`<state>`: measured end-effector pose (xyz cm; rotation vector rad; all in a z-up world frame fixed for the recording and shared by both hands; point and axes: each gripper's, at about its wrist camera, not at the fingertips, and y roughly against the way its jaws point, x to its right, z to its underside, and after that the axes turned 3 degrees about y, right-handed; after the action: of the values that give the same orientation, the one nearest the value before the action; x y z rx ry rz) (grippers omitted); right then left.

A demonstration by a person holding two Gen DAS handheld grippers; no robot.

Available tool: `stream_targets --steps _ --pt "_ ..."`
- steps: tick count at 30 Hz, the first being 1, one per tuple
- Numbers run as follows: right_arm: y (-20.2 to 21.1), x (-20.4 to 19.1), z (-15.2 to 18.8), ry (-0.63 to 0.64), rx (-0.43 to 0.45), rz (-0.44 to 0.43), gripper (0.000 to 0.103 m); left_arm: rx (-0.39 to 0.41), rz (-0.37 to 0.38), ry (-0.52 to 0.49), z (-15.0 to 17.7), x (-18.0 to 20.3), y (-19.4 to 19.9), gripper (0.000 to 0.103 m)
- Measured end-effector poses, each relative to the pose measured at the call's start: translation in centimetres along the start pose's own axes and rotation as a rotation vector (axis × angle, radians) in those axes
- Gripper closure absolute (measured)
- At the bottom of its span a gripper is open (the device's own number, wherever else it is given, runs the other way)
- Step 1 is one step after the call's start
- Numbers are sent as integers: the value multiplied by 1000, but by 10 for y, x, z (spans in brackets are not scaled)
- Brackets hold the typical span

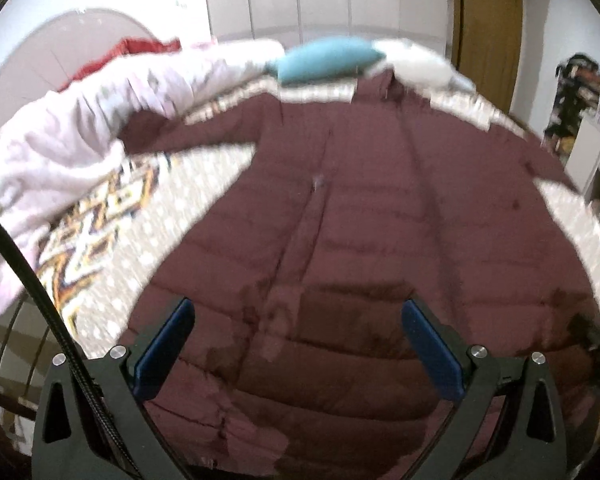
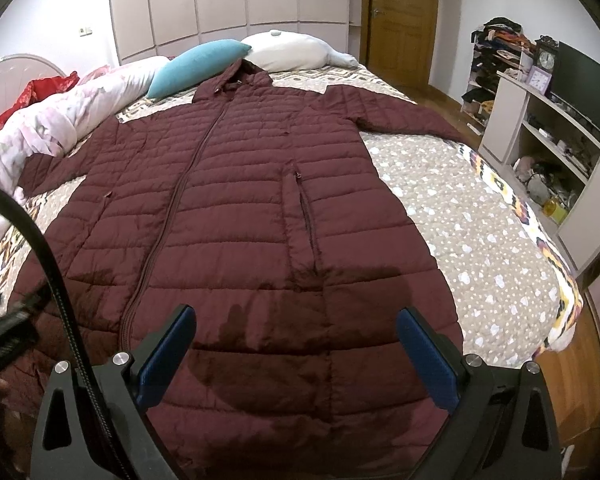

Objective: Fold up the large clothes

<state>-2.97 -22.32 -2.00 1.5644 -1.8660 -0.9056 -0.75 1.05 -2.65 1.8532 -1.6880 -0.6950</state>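
Observation:
A long maroon quilted coat [image 2: 244,200] lies flat and face up on the bed, zipped, hood toward the pillows, sleeves spread to both sides. It also fills the blurred left wrist view [image 1: 360,220]. My left gripper [image 1: 298,344] is open and empty, above the coat's hem near the zipper. My right gripper [image 2: 296,352] is open and empty, above the hem on the coat's right half. The left gripper's body shows at the left edge of the right wrist view [image 2: 4,332].
The bed [image 2: 480,240] has a dotted patterned cover. A pink quilt [image 2: 48,120] is bunched along the left side. A teal pillow [image 2: 196,66] and a white pillow [image 2: 292,52] lie at the head. A shelf unit [image 2: 548,148] with a TV stands to the right.

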Motion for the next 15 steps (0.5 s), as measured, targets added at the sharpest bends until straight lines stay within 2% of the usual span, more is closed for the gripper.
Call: stream_targets --steps 3,6,13,15 --pt "3 1 0 -5 14 3 0 90 -3 1 -7 0 25 0" --pt "6 2 0 -14 26 4 1 129 -13 -11 -12 2 37 0" --pt "8 2 -1 -16 46 14 1 111 41 -21 -10 5 46 0" --pt "7 2 0 -14 42 11 1 104 32 -27 -8 7 44 0"
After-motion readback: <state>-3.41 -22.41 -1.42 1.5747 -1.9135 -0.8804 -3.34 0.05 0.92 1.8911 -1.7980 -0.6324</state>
